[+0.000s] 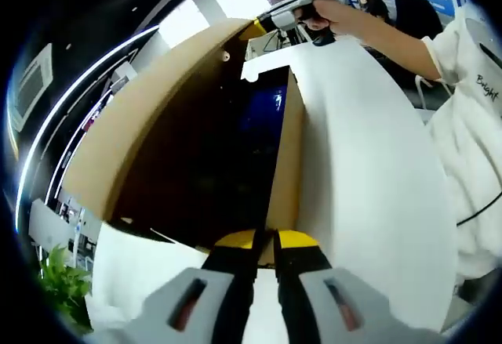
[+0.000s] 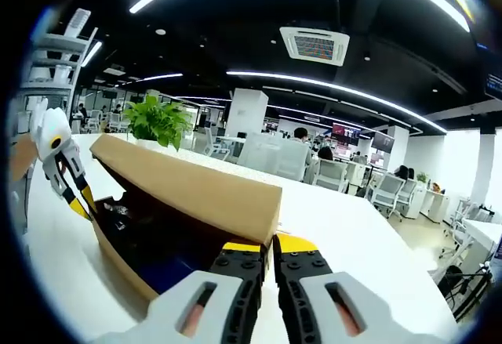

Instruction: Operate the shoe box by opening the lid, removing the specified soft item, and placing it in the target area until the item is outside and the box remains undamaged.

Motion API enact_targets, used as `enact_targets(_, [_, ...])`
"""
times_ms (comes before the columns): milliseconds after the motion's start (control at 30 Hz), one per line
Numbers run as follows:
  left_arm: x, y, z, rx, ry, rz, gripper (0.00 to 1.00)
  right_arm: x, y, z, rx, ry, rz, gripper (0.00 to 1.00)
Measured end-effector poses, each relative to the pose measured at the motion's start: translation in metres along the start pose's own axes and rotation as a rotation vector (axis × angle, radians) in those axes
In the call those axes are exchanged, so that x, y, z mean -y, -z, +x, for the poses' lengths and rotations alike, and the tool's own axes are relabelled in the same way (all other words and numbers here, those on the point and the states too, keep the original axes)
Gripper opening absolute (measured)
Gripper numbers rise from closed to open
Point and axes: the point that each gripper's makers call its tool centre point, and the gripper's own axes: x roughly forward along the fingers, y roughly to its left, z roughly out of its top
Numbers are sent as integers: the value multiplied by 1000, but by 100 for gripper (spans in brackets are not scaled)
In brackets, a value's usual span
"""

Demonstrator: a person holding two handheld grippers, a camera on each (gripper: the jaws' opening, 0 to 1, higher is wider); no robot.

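Both grippers are working the same cardboard shoe box (image 1: pixel 141 124) from opposite ends, which looks like the way to lift its lid evenly without tearing a corner.

In the left gripper view, the left gripper (image 1: pixel 265 244) has its yellow-tipped jaws closed together on the near edge of the box, right at the jaw tips. Ahead of the jaws the brown inside wall and dark interior open up, with a patch of something blue (image 1: pixel 263 109) deep inside; I cannot tell if that is the soft item. At the far end a hand (image 1: pixel 333 13) holds the other gripper.

In the right gripper view, the right gripper (image 2: pixel 267 251) has its jaws closed on the raised lid (image 2: pixel 196 187), just ahead of the tips. The white counter (image 2: pixel 353 226) lies beyond.
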Motion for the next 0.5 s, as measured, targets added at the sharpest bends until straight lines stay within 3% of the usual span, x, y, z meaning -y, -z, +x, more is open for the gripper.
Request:
enact_targets(233, [2,1,-2,8,37,24,6,0,-5,4,-24,-32,17,2])
enact_targets(500, [3,2,-3,-44,75,41,7,3,-14,12,-94,-71,-1,2])
